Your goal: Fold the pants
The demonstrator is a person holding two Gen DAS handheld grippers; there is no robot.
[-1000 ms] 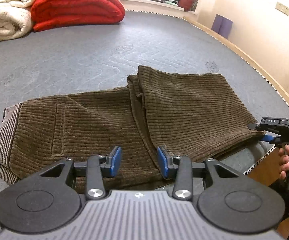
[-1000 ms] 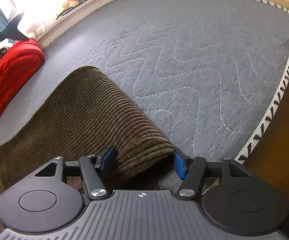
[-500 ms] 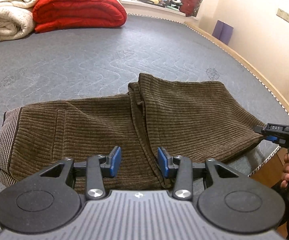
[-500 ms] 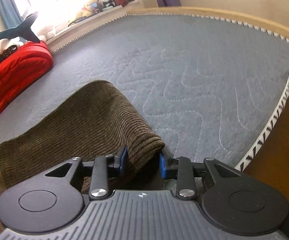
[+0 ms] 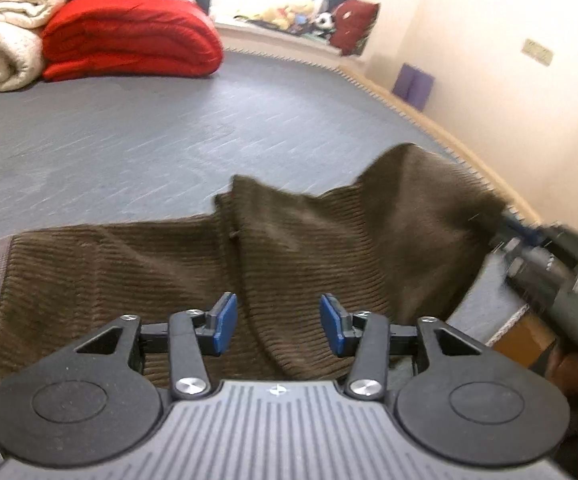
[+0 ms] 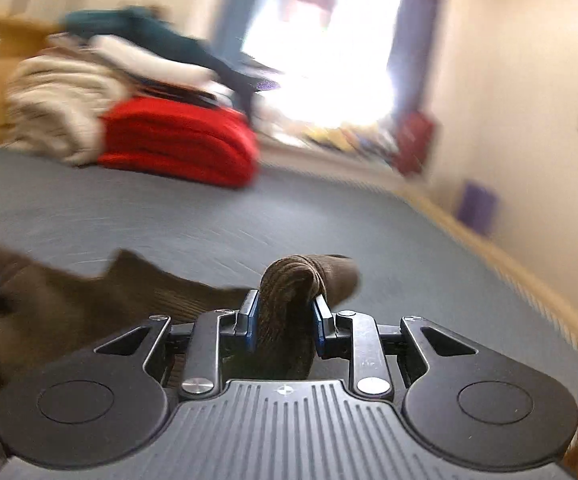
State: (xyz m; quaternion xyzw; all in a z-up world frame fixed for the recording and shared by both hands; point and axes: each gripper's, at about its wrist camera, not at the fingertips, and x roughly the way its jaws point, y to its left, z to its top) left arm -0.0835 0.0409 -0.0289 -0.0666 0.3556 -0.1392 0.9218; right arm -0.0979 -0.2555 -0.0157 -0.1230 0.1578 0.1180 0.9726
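The brown corduroy pants (image 5: 129, 272) lie on the grey mattress (image 5: 129, 140), waistband at the left. My left gripper (image 5: 275, 326) is open just over the near edge of the pants at the fold line, holding nothing. My right gripper (image 6: 283, 320) is shut on the leg end of the pants (image 6: 289, 292) and holds it lifted above the mattress; it also shows at the right of the left wrist view (image 5: 521, 240), where the raised cloth (image 5: 429, 200) is blurred.
A red folded quilt (image 5: 129, 36) and cream blankets (image 5: 1, 40) lie at the far left of the mattress. The mattress edge and wooden bed frame (image 5: 469, 156) run along the right by the wall. Stuffed toys sit on the window sill (image 5: 289, 20).
My right gripper has closed on the leg end and lifted it off the mattress, swinging towards the left. The left gripper has stayed open at the fold line.
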